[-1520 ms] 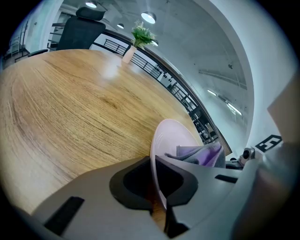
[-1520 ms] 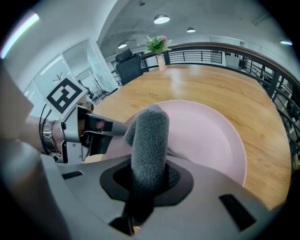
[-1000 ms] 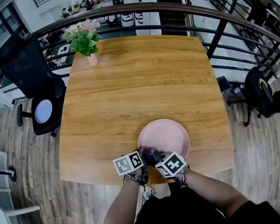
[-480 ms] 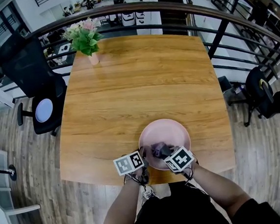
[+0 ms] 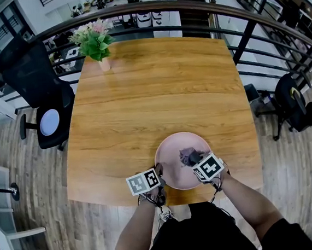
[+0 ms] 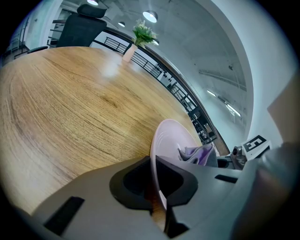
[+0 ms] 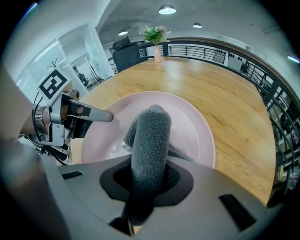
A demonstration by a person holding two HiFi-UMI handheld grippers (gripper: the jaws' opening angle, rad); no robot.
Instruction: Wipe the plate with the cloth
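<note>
- Head view: pink plate point(image 5: 172, 150) sits at the table's point(image 5: 142, 95) near edge.
- Left gripper point(image 6: 157, 185): jaws pinched on the plate's near-left rim.
- Right gripper point(image 7: 147, 187): jaws clamped on the grey cloth point(image 7: 151, 136), whose free end rests on the plate's right half, just ahead of the jaws.

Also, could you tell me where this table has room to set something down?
Bare wood runs from the flower vase at the far corner to the plate. Crowded: the near edge, where the left gripper clamps the plate's rim and the right gripper holds the cloth on it.
</note>
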